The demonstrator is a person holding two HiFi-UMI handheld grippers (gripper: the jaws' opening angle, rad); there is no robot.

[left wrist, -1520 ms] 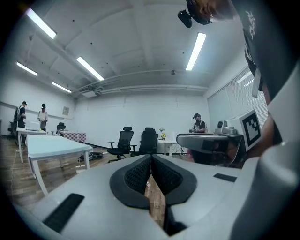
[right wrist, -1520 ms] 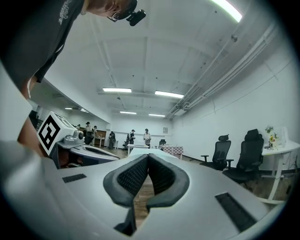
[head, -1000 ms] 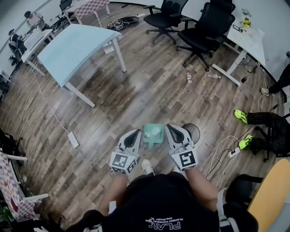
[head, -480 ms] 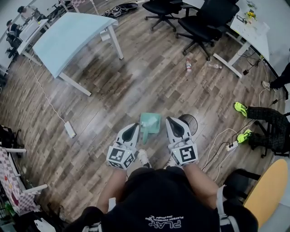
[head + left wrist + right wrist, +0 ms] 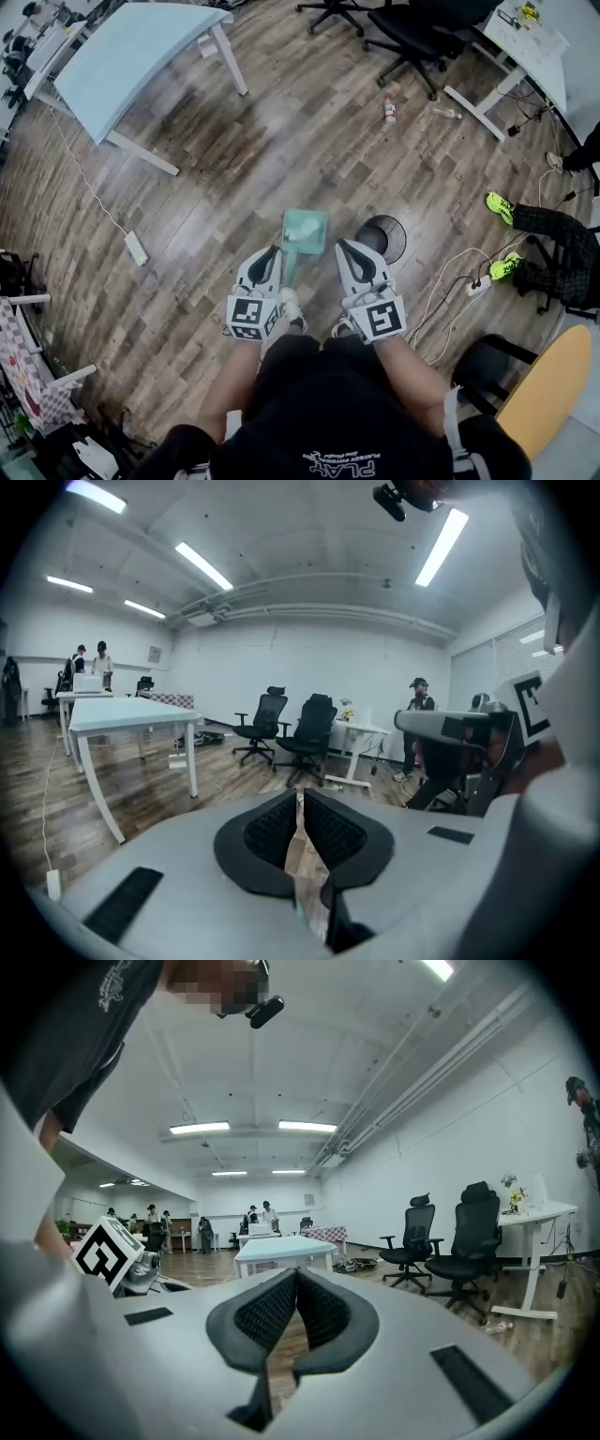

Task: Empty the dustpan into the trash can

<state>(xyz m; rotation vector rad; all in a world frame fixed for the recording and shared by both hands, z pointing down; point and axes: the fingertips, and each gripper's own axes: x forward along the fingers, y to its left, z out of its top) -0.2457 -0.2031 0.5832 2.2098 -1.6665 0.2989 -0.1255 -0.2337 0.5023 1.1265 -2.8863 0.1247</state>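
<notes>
A teal dustpan [image 5: 305, 232] lies on the wood floor, its handle [image 5: 289, 266] pointing back toward me. A round black trash can [image 5: 385, 238] stands just right of it. My left gripper [image 5: 273, 251] is shut, its tips beside the handle's left side; whether they touch it I cannot tell. In the left gripper view the gripper [image 5: 300, 794] has its pads together with nothing between them. My right gripper [image 5: 343, 246] hangs between dustpan and can. Its pads [image 5: 296, 1272] meet in the right gripper view, shut on nothing.
A light blue table [image 5: 131, 56] stands far left, black office chairs [image 5: 422, 28] at the back. A plastic bottle [image 5: 388, 108] lies on the floor. A power strip [image 5: 135, 247] lies left, cables and a second strip [image 5: 478, 286] right. A seated person's neon-green shoes [image 5: 500, 208] are at right.
Both grippers have sunk toward the floor, the left more than the right. The dustpan has stayed on the floor between them. Both jaws have stayed shut.
</notes>
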